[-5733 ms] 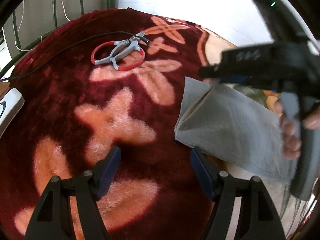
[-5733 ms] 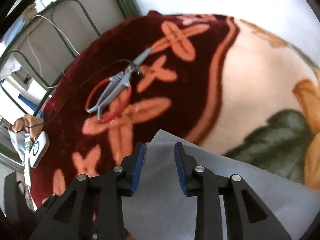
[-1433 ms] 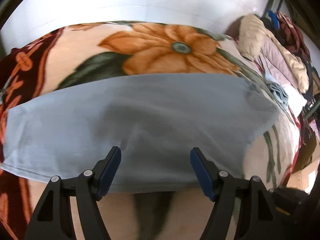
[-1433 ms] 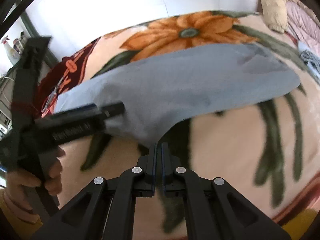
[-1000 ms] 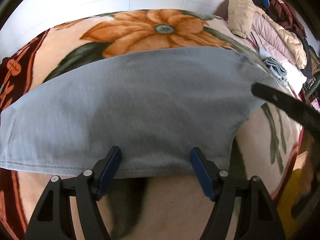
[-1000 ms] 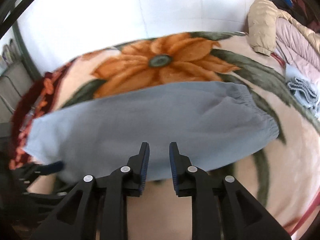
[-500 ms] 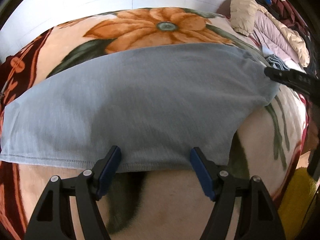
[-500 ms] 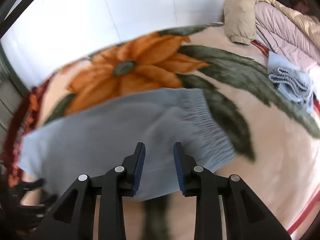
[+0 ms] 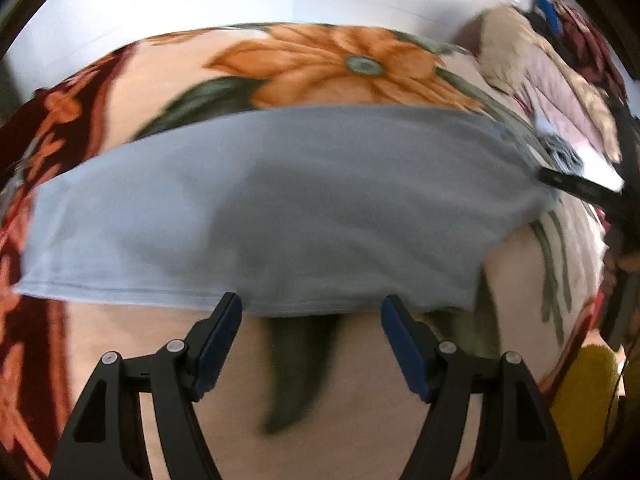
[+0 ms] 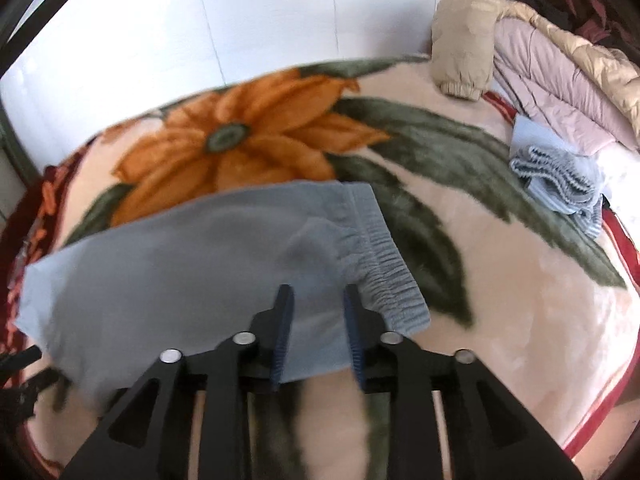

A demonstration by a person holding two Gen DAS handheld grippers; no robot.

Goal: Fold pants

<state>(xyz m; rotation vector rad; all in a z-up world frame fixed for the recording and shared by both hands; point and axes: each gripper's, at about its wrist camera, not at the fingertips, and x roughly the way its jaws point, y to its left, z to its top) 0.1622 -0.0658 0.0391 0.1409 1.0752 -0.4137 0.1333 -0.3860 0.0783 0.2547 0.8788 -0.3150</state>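
The grey pants (image 9: 280, 208) lie flat across a flower-printed blanket (image 10: 520, 280), folded lengthwise into one long band. In the left wrist view the band runs from about 9 o'clock to 3 o'clock, and its near hem passes just beyond the tips of the left gripper (image 9: 311, 312). This gripper has its jaws spread wide and holds nothing; between the two blue pads (image 9: 218, 344) I see only bare blanket with a dark green leaf.

In the right wrist view the elastic waistband (image 10: 384, 256) of the pants is at about 1 o'clock from the right gripper (image 10: 316, 304). The jaws of this gripper stand a little apart, and the grey cloth shows in the gap between them. They do not pinch it. Whether the tips touch the cloth, I cannot tell, because the picture is blurred.

The big orange flower (image 10: 240, 136) of the blanket is beyond the pants at 11 o'clock. At 2 o'clock, well apart from the pants, lies a small pile of light blue folded clothes (image 10: 560, 180), and behind it are padded jackets (image 10: 540, 60) in beige and pink.
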